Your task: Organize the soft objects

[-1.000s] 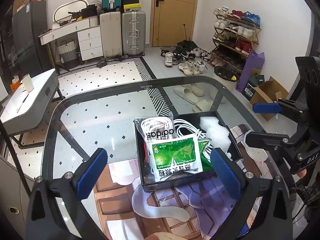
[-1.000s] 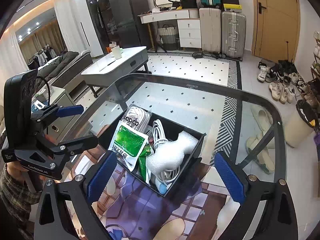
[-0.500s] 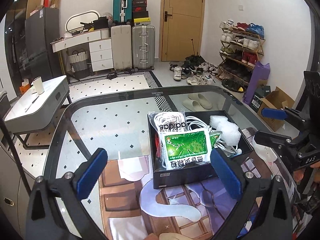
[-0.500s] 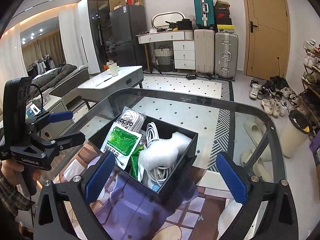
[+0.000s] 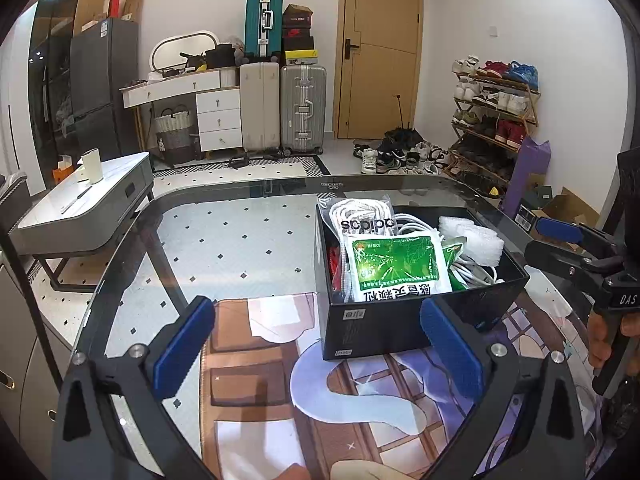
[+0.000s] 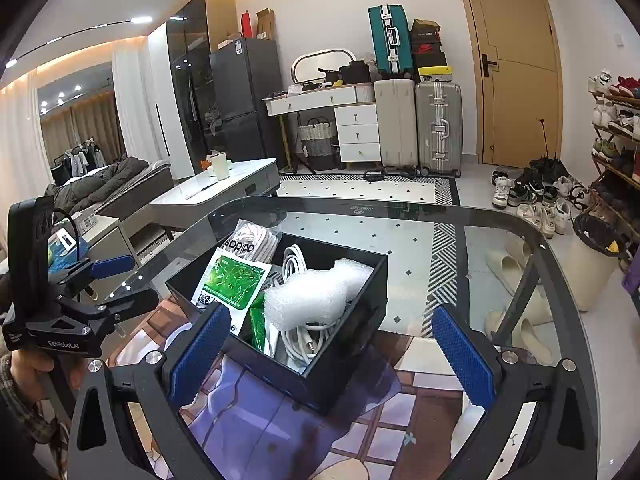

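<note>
A glass table (image 5: 248,248) with rounded corners carries everything — the tiled floor shows through its bare far part. A printed illustrated mat (image 5: 256,380) covers the near part, and a black open box (image 5: 384,328) sits on that mat.

Black open box (image 5: 400,328) sits on glass table, crammed full. Inside: green-white sachet (image 5: 396,266) upright at front-left, adidas bag w/ white cord (image 5: 362,216) behind it, bubble wrap (image 6: 316,296) over white cable (image 6: 294,258) on right.

A box (image 5: 404,328) sits on the bench (image 5: 224,240); inside it a packet (image 5: 396,268) lies left of a foam roll (image 5: 472,236), over cables (image 5: 472,270).
</note>
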A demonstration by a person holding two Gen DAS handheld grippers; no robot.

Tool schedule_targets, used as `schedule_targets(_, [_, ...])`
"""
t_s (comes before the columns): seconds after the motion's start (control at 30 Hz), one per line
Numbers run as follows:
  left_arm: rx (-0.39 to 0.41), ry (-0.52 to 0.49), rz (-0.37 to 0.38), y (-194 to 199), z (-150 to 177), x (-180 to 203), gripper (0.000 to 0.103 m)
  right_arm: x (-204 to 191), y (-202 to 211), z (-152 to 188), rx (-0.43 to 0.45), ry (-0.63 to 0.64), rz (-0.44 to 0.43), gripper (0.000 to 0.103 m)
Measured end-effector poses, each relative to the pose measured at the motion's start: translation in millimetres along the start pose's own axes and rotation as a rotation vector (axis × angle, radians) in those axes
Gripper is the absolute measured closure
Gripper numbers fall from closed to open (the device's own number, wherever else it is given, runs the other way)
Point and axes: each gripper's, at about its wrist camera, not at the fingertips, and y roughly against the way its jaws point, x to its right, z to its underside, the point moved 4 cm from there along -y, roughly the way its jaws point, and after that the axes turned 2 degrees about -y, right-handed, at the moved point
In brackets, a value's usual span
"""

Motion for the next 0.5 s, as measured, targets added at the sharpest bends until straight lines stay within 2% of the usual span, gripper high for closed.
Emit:
schedule_targets(0.23, [0.015, 0.017, 0.013, -3.8, 8.4, 1.7, 0.000, 4.3, 1.6, 12.1, 0.037, -0.012, 0.007, 0.001])
schedule_targets(0.5, [0.030, 0.030, 0.023, -5.4, 15.6, 0.9, 0.000, 3.7, -5.0, 21.2, 0.024, -0.003, 0.012, 0.001])
